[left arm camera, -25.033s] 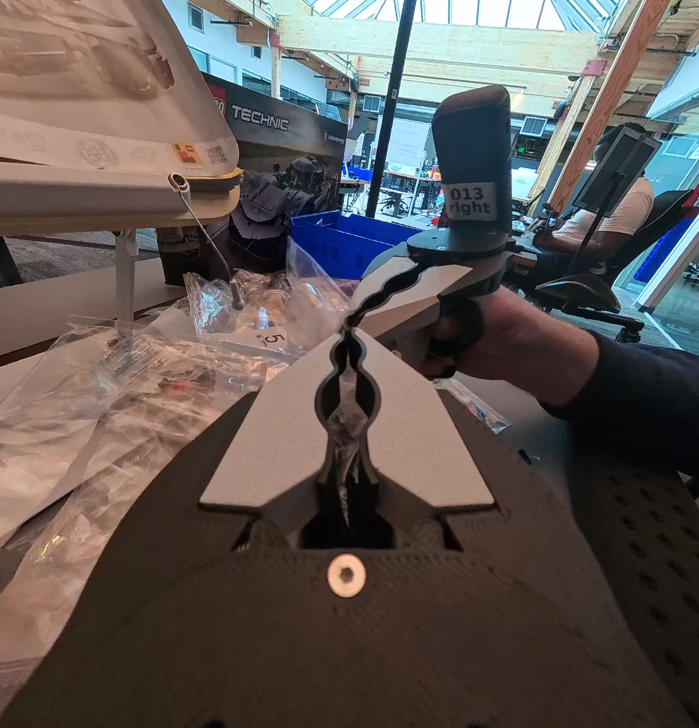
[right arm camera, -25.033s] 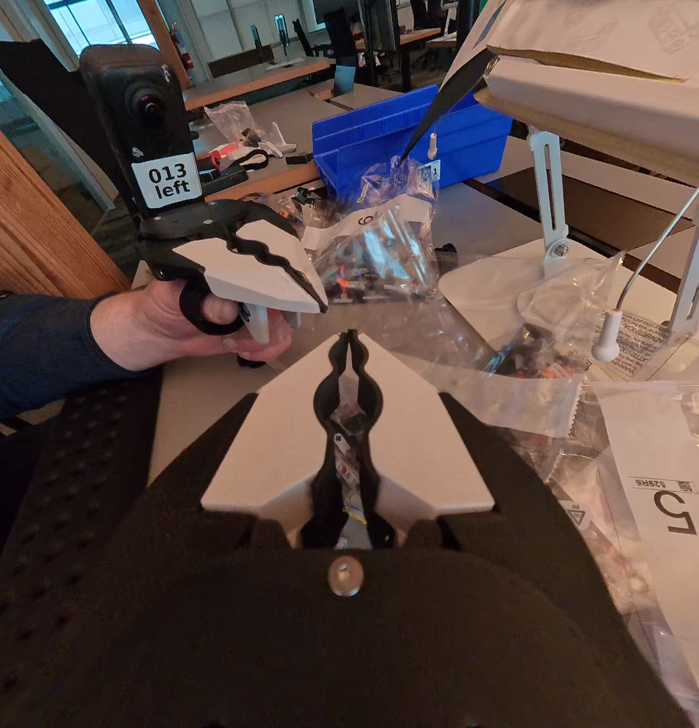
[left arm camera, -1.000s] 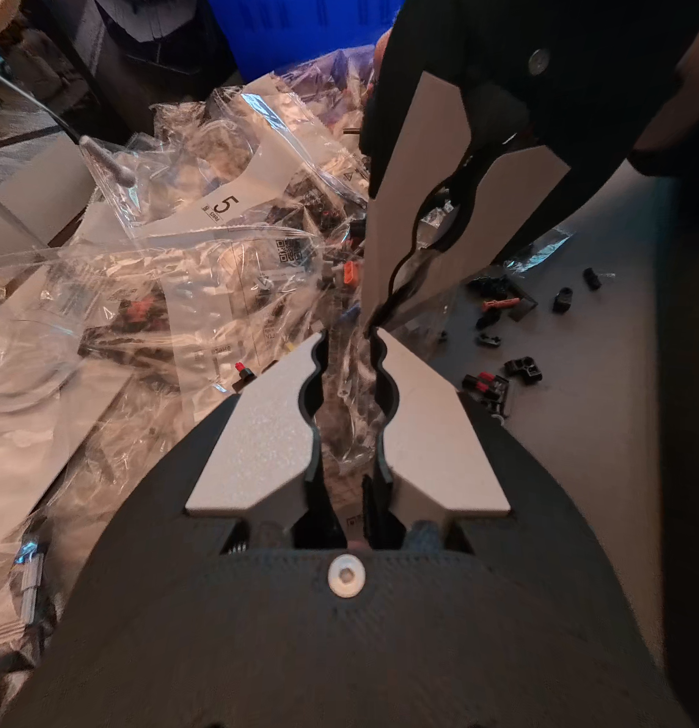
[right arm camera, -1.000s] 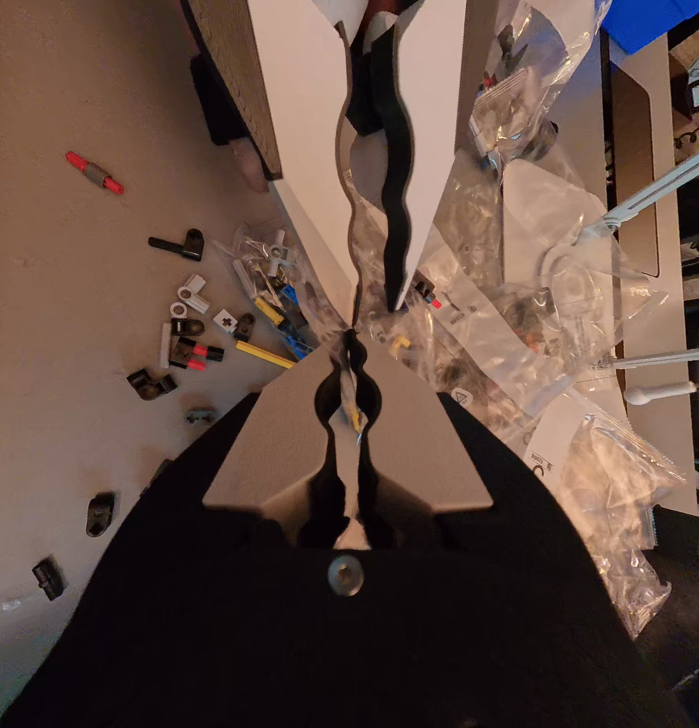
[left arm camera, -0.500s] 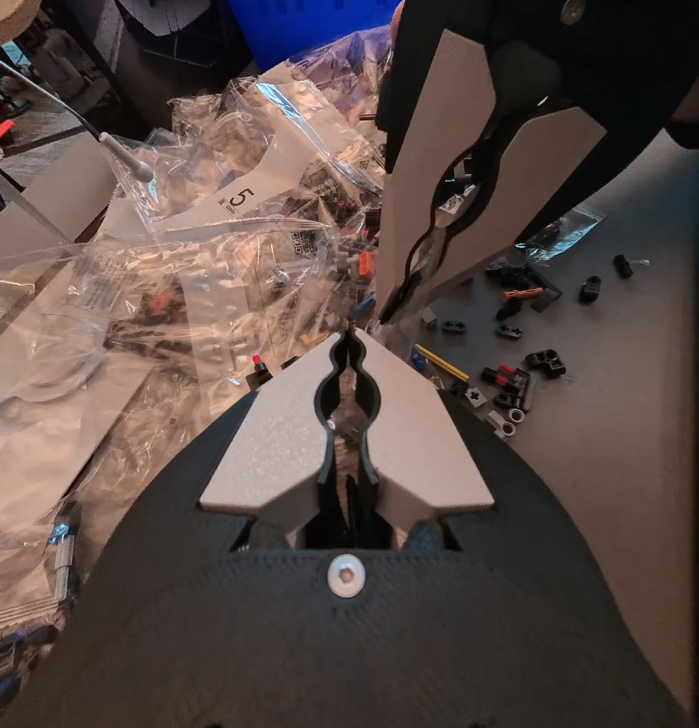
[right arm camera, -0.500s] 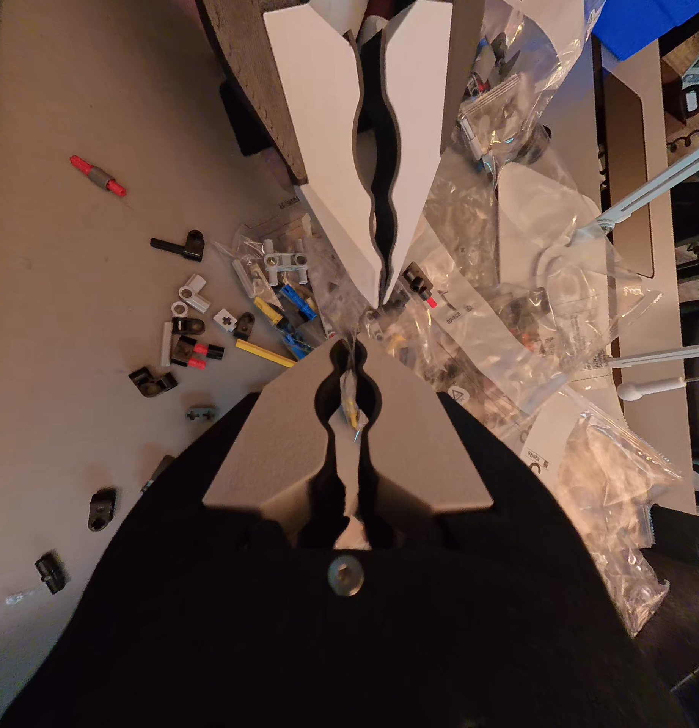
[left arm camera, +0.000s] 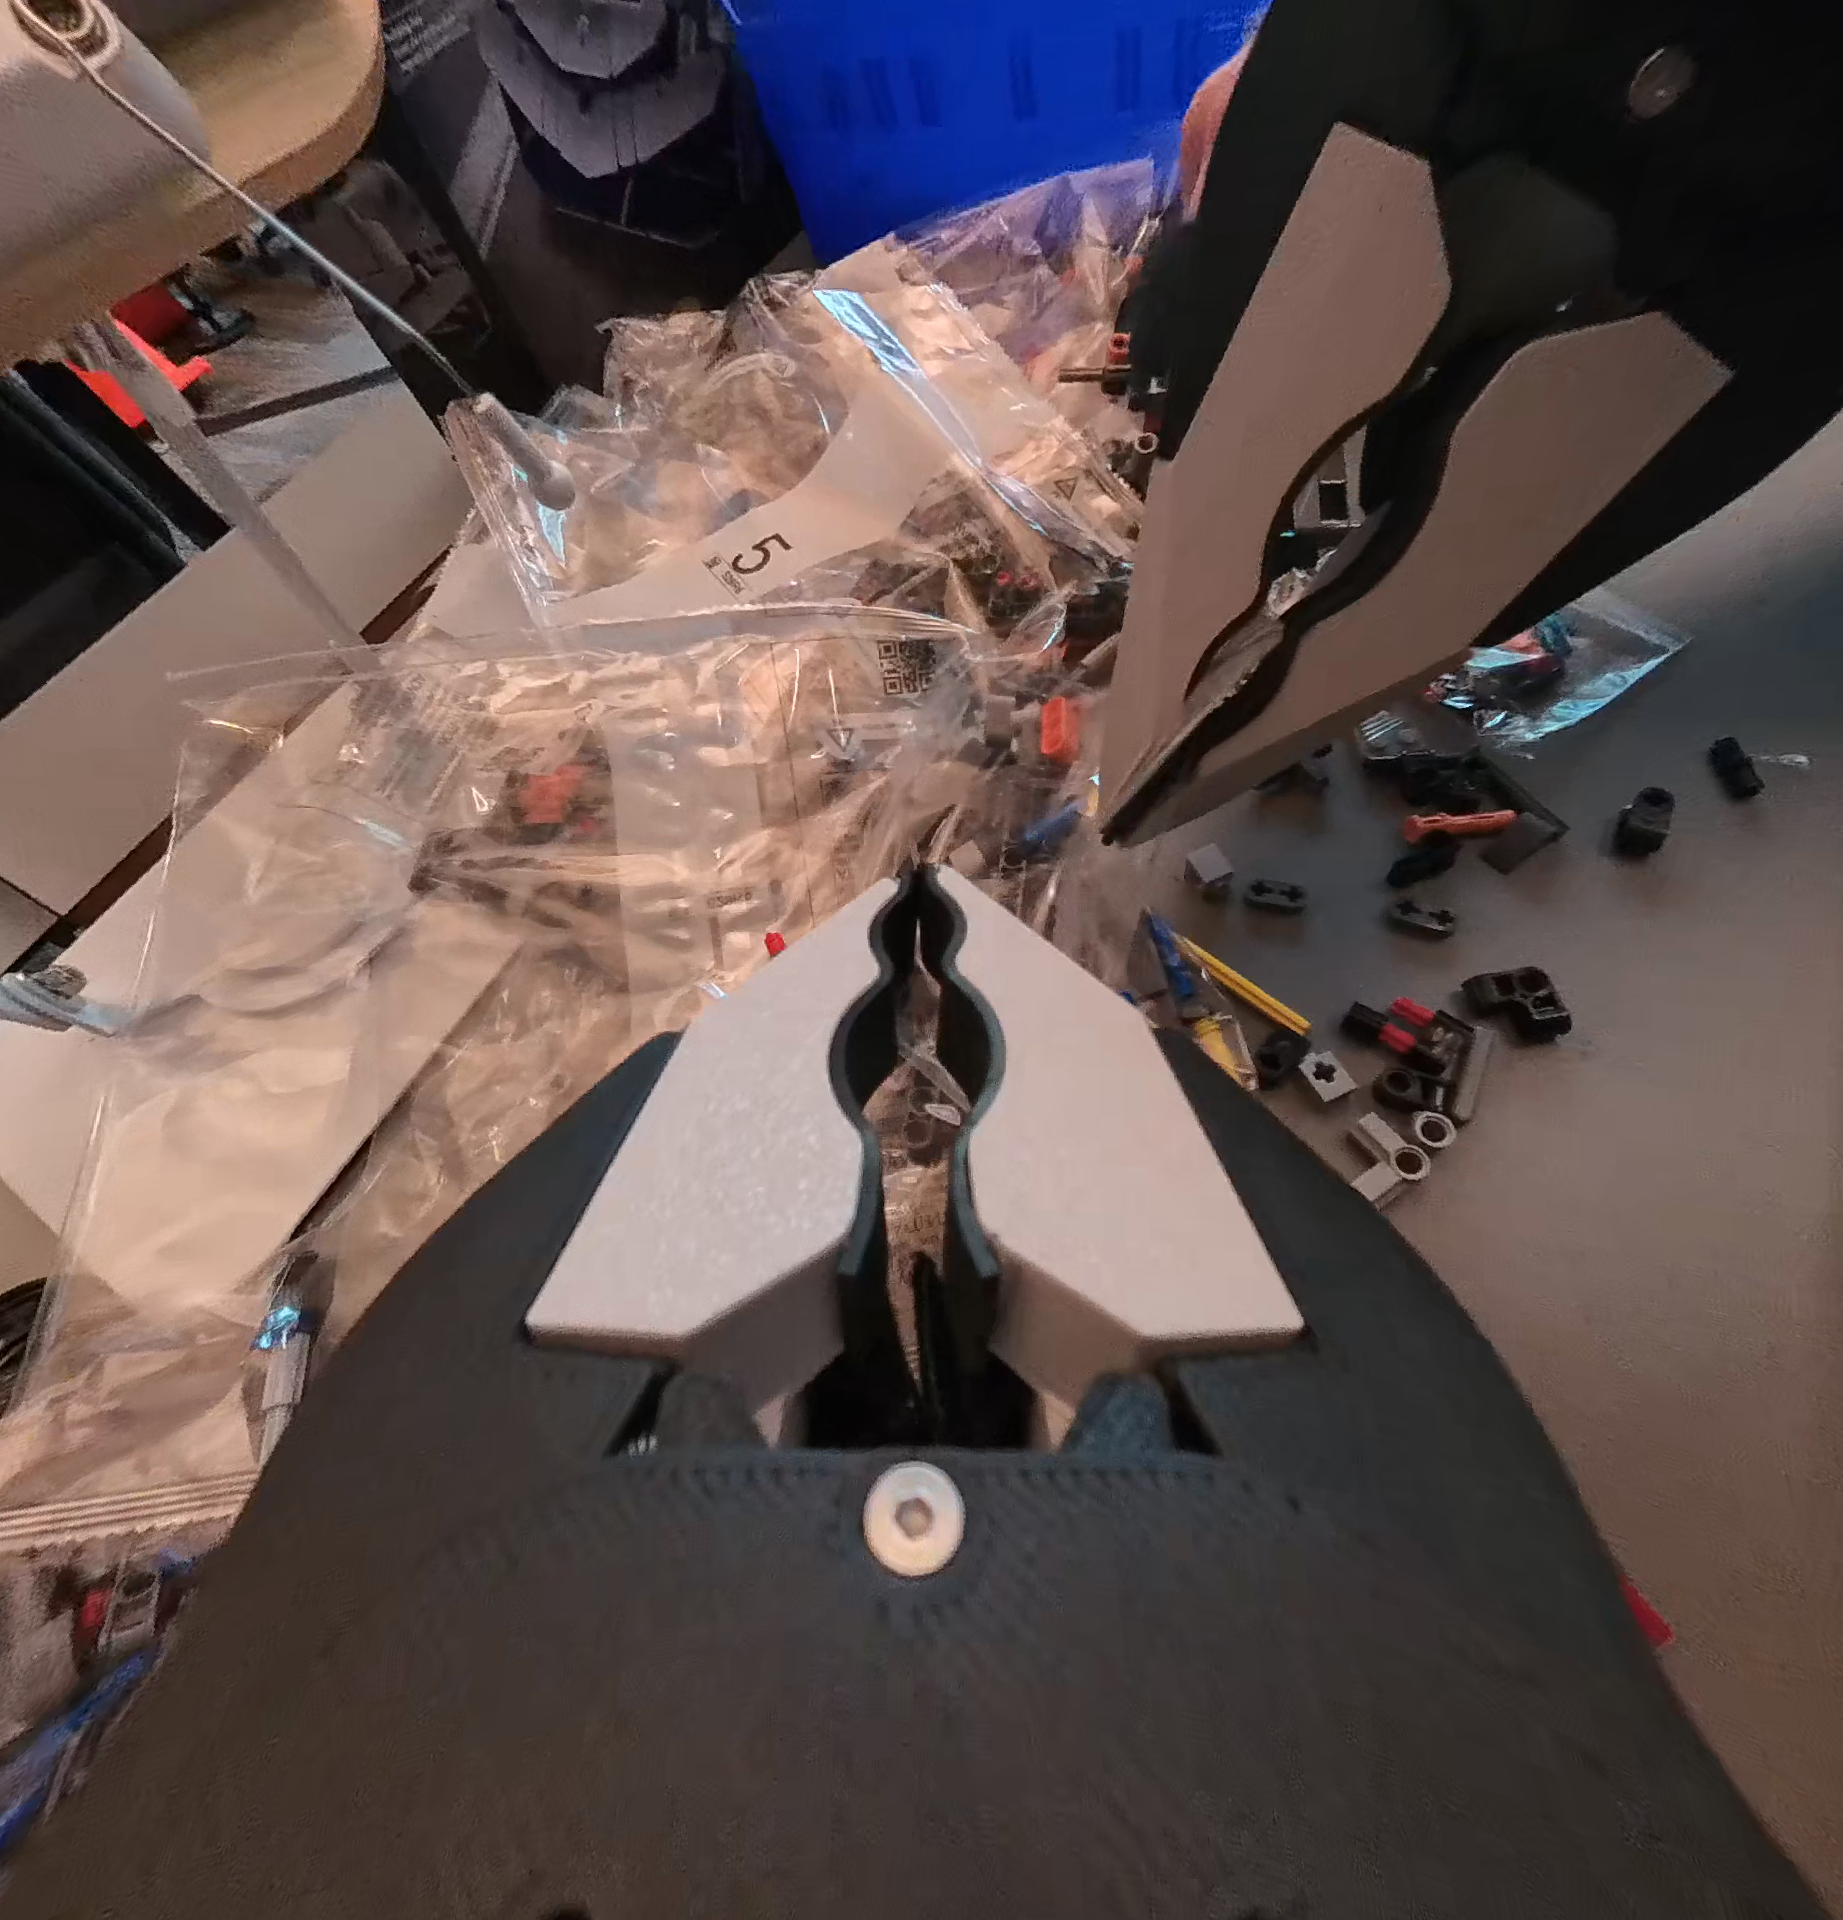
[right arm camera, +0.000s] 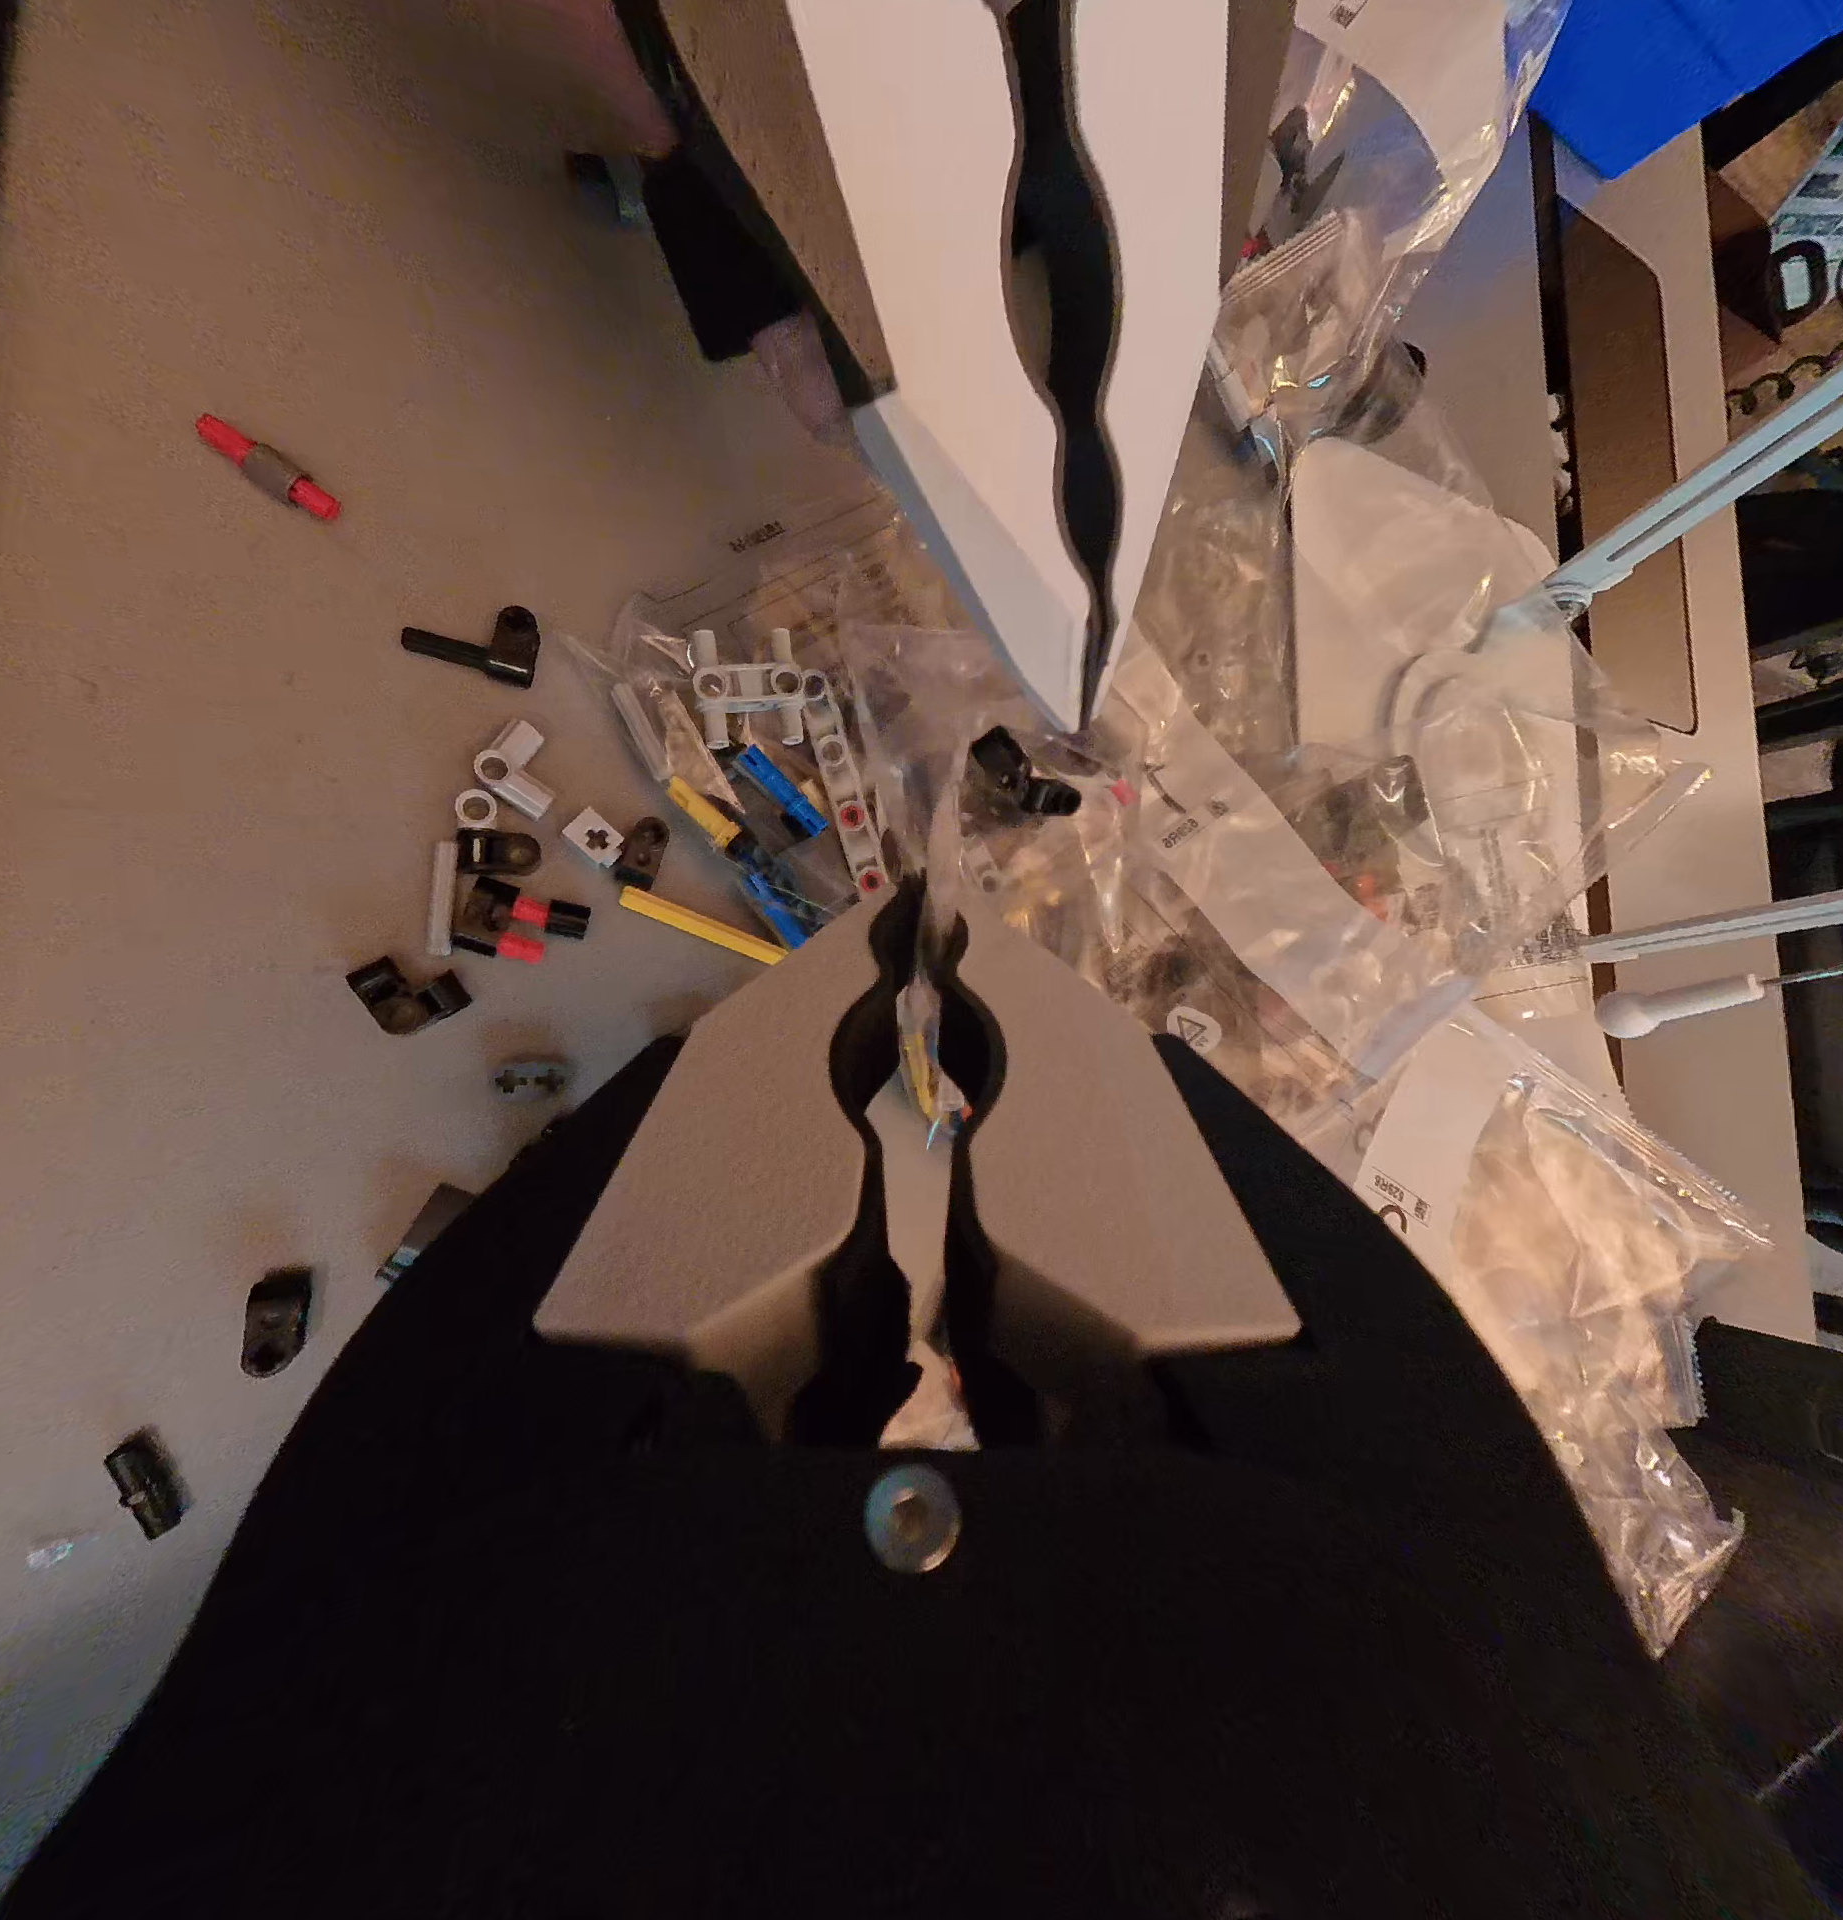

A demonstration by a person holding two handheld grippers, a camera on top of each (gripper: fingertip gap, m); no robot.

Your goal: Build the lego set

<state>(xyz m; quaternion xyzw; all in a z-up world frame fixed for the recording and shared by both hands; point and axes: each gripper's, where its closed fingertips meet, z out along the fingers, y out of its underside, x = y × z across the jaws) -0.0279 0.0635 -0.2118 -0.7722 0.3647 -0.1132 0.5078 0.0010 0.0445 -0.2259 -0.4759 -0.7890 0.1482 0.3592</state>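
My left gripper (left arm camera: 922, 881) is shut on a fold of a clear plastic parts bag (left arm camera: 922, 1086) that shows between its jaws. My right gripper (right arm camera: 922, 896) is shut on a clear bag (right arm camera: 922, 1039) with a yellow piece inside. Each gripper shows in the other's view, the right one (left arm camera: 1114, 831) at upper right, the left one (right arm camera: 1088, 717) at the top, tips a short way apart. Loose Lego pieces (right arm camera: 501, 883), black, grey, red and yellow, lie on the grey table; they also show in the left wrist view (left arm camera: 1416, 1049). A torn-open small bag (right arm camera: 771, 769) holds grey, blue and yellow pieces.
A heap of sealed clear parts bags (left arm camera: 688, 644) covers the table's left half. A blue bin (left arm camera: 948, 114) and the dark set box (left arm camera: 584, 156) stand behind it. A white booklet stand (right arm camera: 1644, 520) with wire arms is beside the bags. A red-and-grey pin (right arm camera: 268, 480) lies apart. The gap from one gripper's tips to the other's is roughly 4 centimetres. From either gripper's tips it is about 15 centimetres to the red-and-grey pin (right arm camera: 268, 480).
My left gripper, open around the plastic a second ago, has shut on it. The two grippers' tips have drawn a little apart. The right gripper has stayed shut on its bag.
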